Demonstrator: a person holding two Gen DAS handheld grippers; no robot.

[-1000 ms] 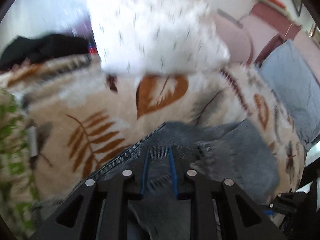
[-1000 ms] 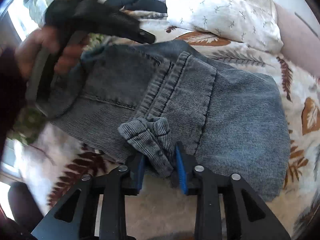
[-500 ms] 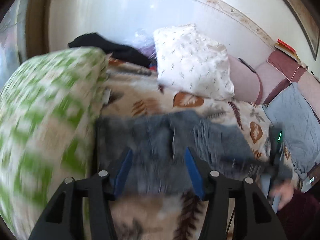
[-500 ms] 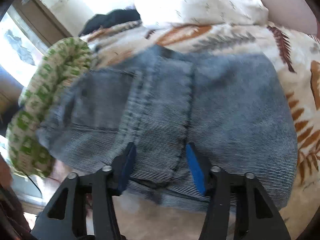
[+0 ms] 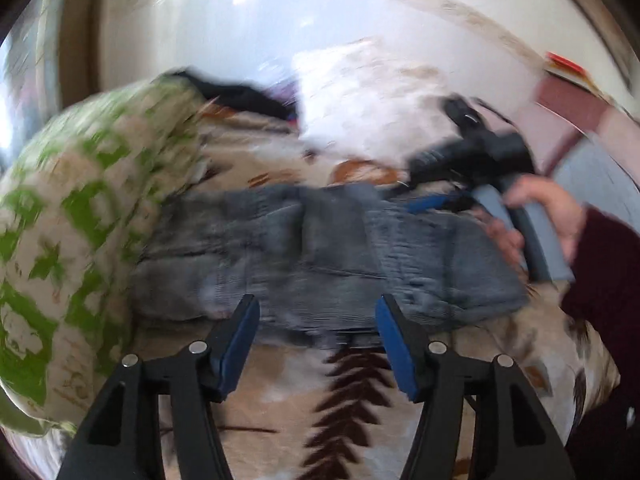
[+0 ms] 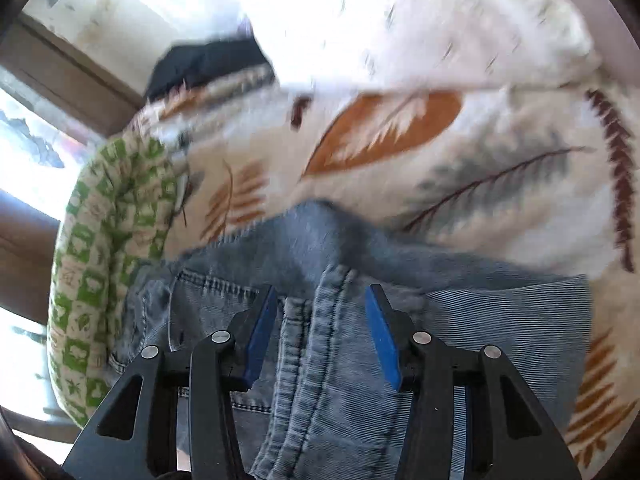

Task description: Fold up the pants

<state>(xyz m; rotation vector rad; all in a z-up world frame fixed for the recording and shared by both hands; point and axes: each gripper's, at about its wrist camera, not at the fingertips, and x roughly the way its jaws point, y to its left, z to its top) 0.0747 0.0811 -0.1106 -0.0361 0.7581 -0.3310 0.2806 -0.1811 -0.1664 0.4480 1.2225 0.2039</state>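
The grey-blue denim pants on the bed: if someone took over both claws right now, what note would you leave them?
Left claw: open, holding nothing, in front of the near edge of the grey-blue denim pants.
Right claw: open, empty, over the pants' seam.
The pants lie folded into a compact bundle on the leaf-patterned blanket, beside the green-and-white checked cushion.
Done: main folds seem made.
Left: probably just smoothing or a final fold; motion blur hides how neat the edges are.
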